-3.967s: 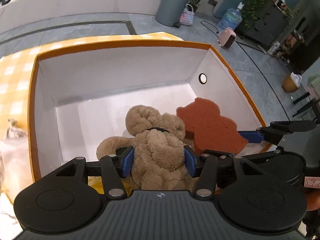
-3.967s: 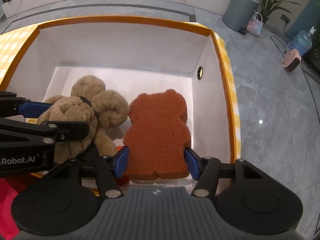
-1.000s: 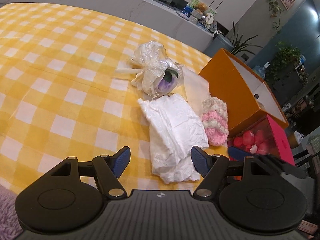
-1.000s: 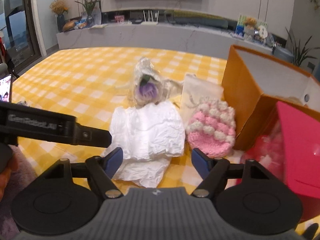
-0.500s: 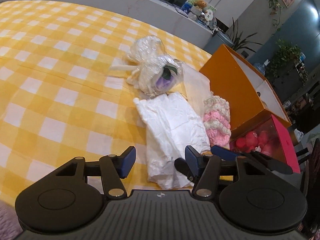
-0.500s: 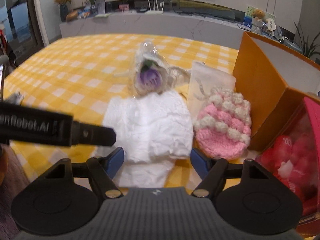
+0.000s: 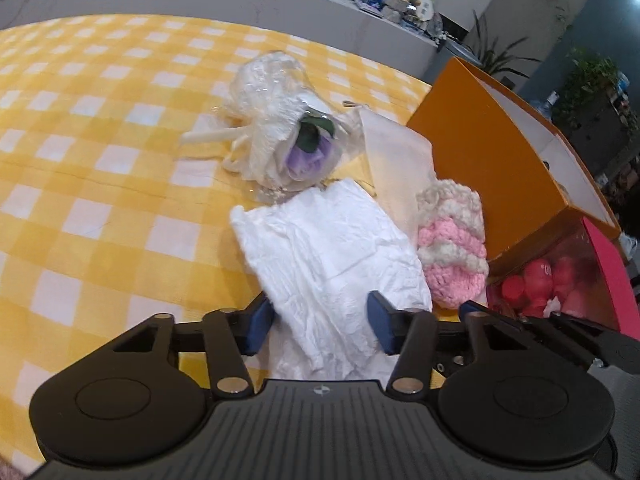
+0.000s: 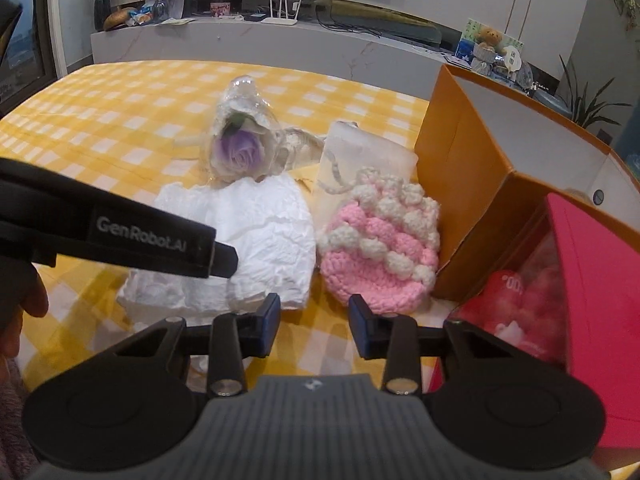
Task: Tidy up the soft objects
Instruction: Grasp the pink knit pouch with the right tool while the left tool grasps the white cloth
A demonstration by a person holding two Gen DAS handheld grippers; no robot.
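We work over a table with a yellow checked cloth. At its right side stands the orange box, open at the top, and just before it the pink box with red things behind its clear window. Near us lies the crumpled white cloth; our left gripper has its jaws apart on either side of the cloth's near end, not yet pinching it. Just right of the cloth sits the pink and cream knitted pouch, leaning toward the orange box. Our right gripper hangs unclenched and empty before the pouch. Behind lie a pale drawstring bag and a wrapped purple flower.
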